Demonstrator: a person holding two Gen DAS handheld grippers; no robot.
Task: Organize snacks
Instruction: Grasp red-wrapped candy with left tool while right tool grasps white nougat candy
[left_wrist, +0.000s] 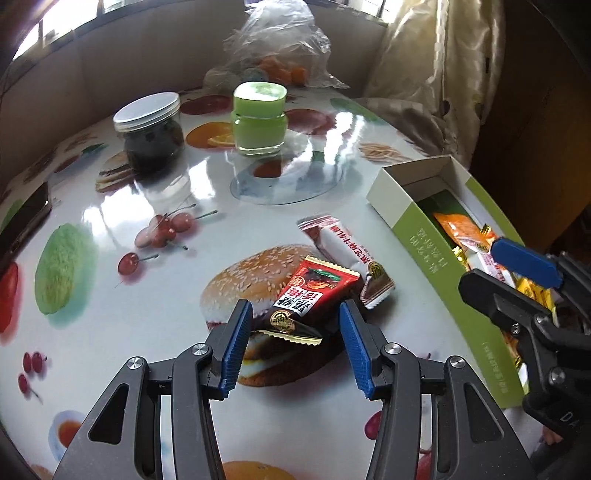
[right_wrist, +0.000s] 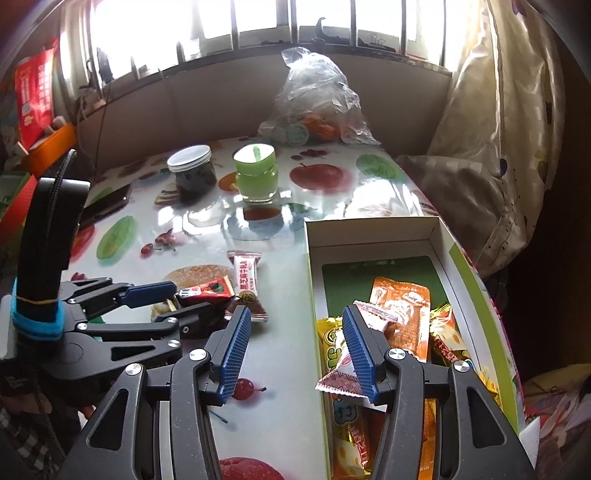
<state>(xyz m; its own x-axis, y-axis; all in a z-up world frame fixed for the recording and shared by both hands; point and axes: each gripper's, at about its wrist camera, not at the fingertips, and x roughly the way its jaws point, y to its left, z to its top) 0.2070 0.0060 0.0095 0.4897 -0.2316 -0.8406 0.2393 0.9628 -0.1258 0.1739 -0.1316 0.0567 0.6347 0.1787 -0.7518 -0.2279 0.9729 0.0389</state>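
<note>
On the table, left gripper: left gripper (left_wrist: 293, 330) held low over the printed tablecloth (left_wrist: 110, 229), fingers pointing forward toward the jars; jaws spread wide.
Left gripper contents: red snack packet (left_wrist: 314, 295) lies between the blue pads (left_wrist: 236, 345), its gold-edged near end in the gap; neither pad is seen pressing on it.
Second packet: white and maroon snack bar (left_wrist: 347, 254) lies on the cloth just beyond and right of the red packet, their ends touching or overlapping; which, cannot be told.
Right gripper: right gripper (right_wrist: 295, 350) held above the near left wall of the open box (right_wrist: 369, 230), angled forward and down; jaws spread apart, nothing clamped.
Right gripper position: one finger is over the table, the other over the box interior, in front of a white and red sachet (right_wrist: 343, 380).
Box contents: orange packet (right_wrist: 402, 314), yellow and other wrapped snacks piled at the near end; the far end shows bare green floor.
Background: dark jar with white lid (left_wrist: 151, 133), green jar (left_wrist: 258, 118), clear plastic bag (left_wrist: 277, 48) at the far edge.
Hidden or unclear: the near end of the box is cut off behind the right gripper's frame; the sachet's contact with the finger cannot be judged; packet lettering is not legible enough to read.
</note>
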